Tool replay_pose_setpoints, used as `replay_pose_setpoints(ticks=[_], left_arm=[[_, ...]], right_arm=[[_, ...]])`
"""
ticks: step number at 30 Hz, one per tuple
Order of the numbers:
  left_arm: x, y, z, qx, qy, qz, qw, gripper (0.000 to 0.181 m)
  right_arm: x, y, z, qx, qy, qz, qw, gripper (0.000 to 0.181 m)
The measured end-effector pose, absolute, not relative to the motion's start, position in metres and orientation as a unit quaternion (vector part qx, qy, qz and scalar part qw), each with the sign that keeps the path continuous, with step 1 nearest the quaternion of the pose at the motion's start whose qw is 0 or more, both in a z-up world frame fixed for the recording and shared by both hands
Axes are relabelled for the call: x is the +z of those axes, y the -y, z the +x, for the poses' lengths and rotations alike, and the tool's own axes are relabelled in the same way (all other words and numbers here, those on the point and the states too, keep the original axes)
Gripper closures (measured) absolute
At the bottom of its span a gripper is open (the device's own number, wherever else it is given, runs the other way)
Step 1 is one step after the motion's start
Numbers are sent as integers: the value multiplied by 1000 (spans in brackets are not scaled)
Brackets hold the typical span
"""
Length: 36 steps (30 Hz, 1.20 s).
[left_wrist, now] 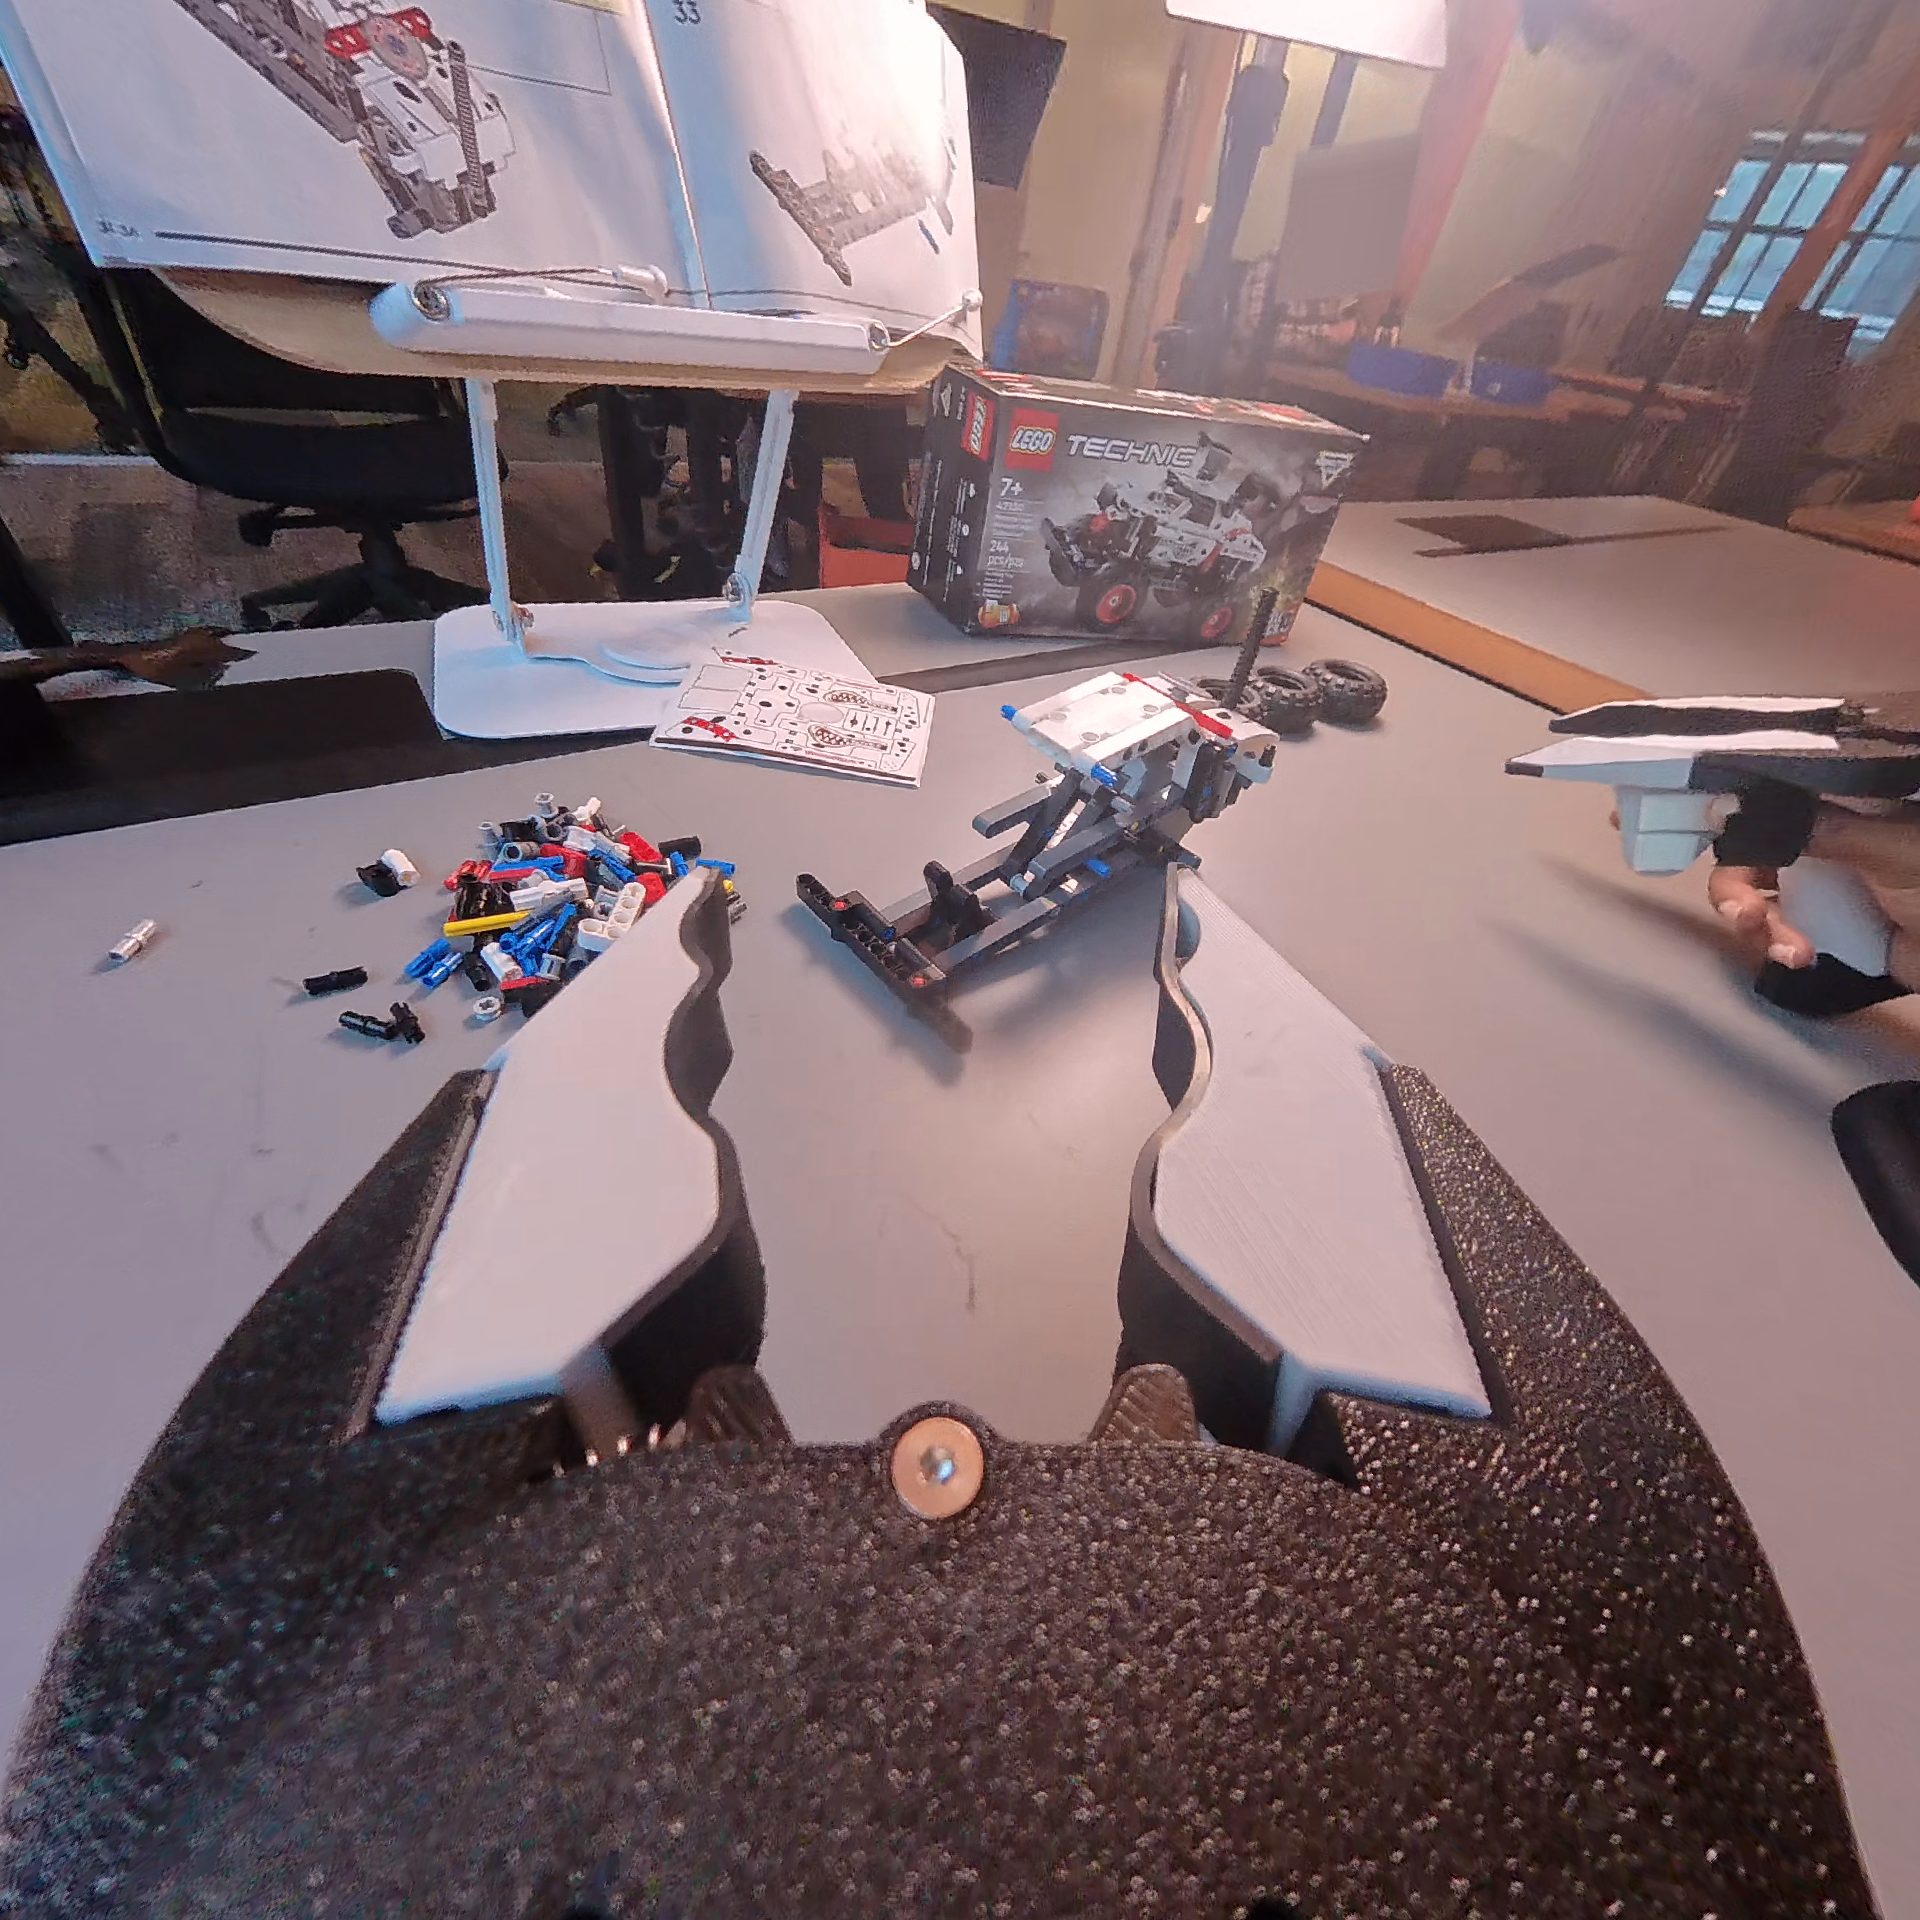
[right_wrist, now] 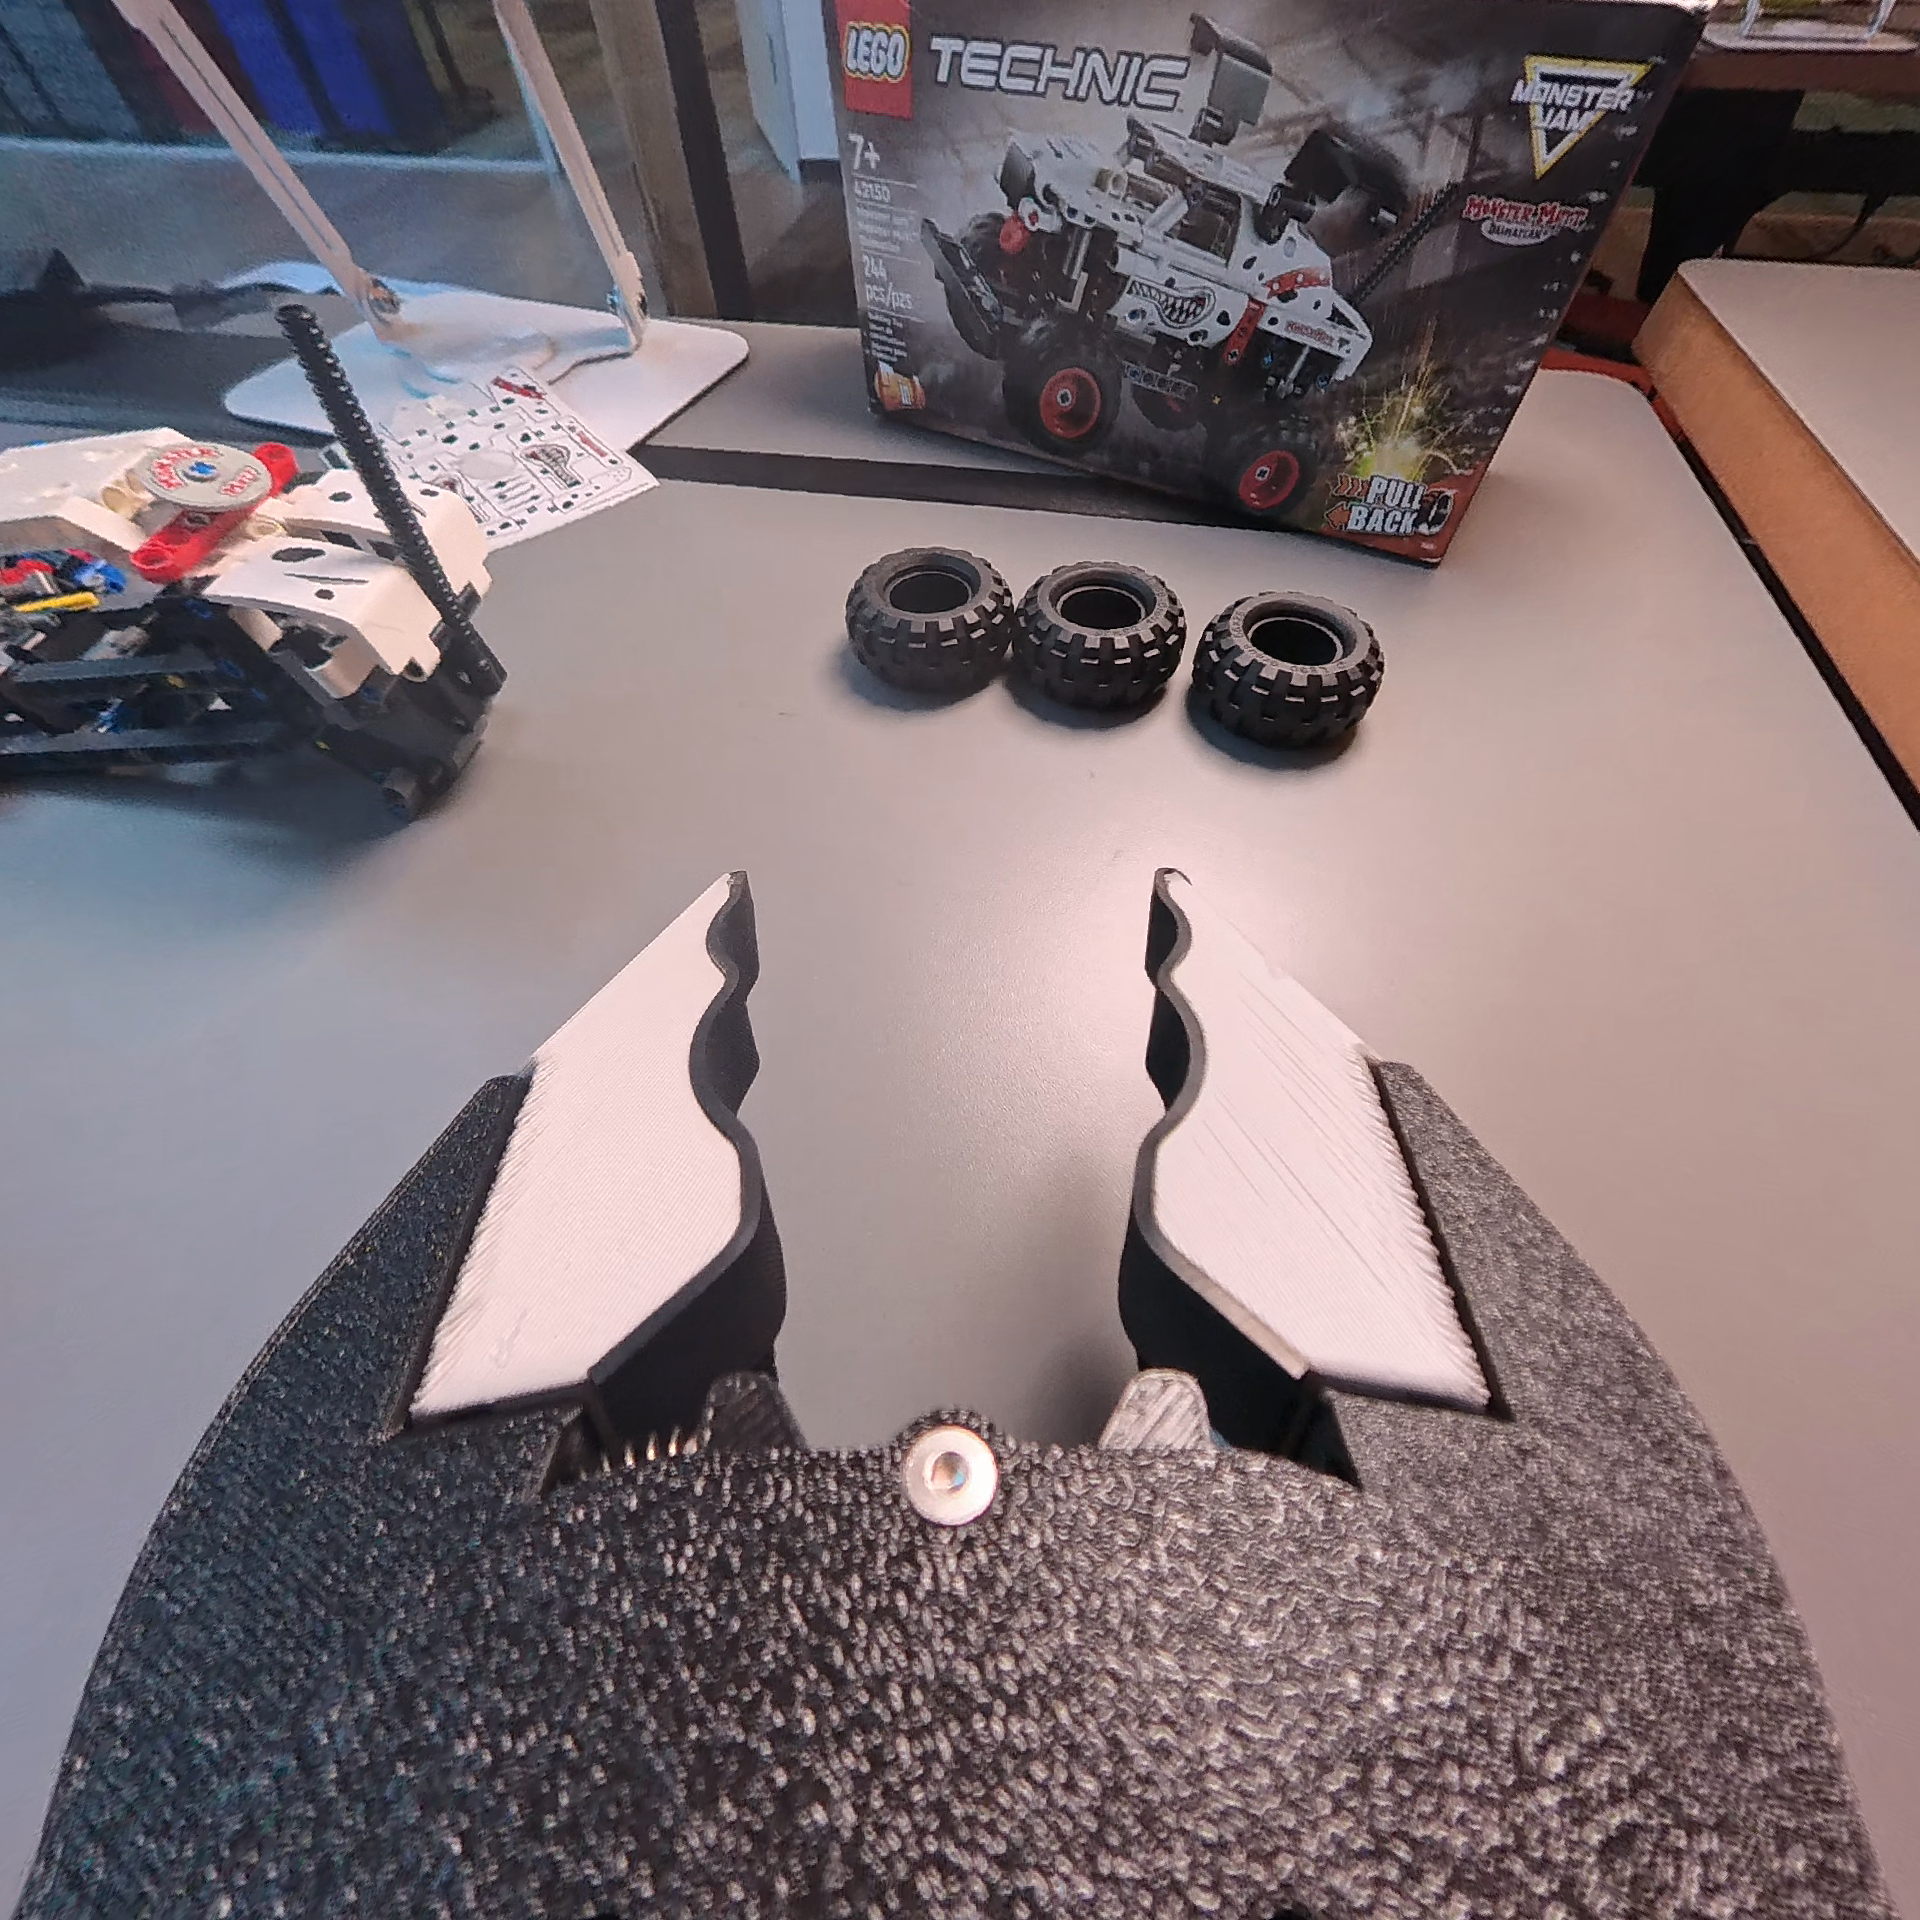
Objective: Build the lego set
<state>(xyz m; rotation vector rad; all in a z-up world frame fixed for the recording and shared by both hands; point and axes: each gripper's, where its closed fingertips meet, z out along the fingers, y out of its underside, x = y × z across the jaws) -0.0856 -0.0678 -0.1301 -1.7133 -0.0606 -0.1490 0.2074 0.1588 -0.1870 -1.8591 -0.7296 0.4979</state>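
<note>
Nearest in the left wrist view: left gripper [left_wrist: 940, 883], black speckled body with white wavy-edged fingers, spread wide over the grey desk [left_wrist: 935, 1195], holding nothing. Just beyond its fingertips, between them: half-built lego truck chassis of black and grey beams with a white panelled body [left_wrist: 1049, 821], lying on the desk, its black front bar toward the camera, white body at the far end. Left of that, partly hidden behind the left fingertip: loose pile of small red, blue, black, white and yellow lego parts [left_wrist: 561, 899], with a few black and grey pins scattered farther left. Beyond the pile: white printed sticker sheet [left_wrist: 795, 722], flat on the desk beside the white metal base of a book stand [left_wrist: 582, 665]; open instruction booklet with printed diagrams [left_wrist: 468, 135] propped on the stand at far left. Farther right at the desk's far edge: dark cardboard lego box with a truck picture [left_wrist: 1127, 514].

Nearest in the right wrist view: right gripper [right_wrist: 954, 883], same build, fingers likewise spread apart and empty above bare desk. Beyond it, well apart: three black knobbly rubber tyres [right_wrist: 1107, 649] in a row, the left two touching, in front of the box. At far right in the left wrist view, the right gripper again, with a person's hand [left_wrist: 1766, 914] under it.
</note>
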Motion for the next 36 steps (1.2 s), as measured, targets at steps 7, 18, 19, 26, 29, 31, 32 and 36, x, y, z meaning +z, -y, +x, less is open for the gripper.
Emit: replay_pose_setpoints(ticks=[7,18,19,26,29,31,32,36], left_arm=[[-136,67,-79,-48,1,-768,639,96],[-138,68,-82,-36,-4,-773,633,97],[-139,68,-83,-36,-4,-774,632,97],[-147,66,-84,-42,1,-782,622,102],[-146,66,-83,-49,5,-781,622,103],[-145,66,-82,-49,4,-780,624,103],[-145,67,-82,-48,3,-780,624,104],[-146,67,-81,-47,3,-781,623,104]], right_arm=[[-186,-157,208,207,309,-770,519,109],[-187,-156,206,192,316,-769,521,98],[-187,-156,206,191,314,-770,522,97],[-187,-155,206,196,315,-768,521,97],[-187,-156,206,199,315,-769,519,97],[-187,-156,206,200,314,-769,519,98],[-187,-156,206,200,314,-769,519,98],[-186,-156,207,199,314,-769,520,98]])
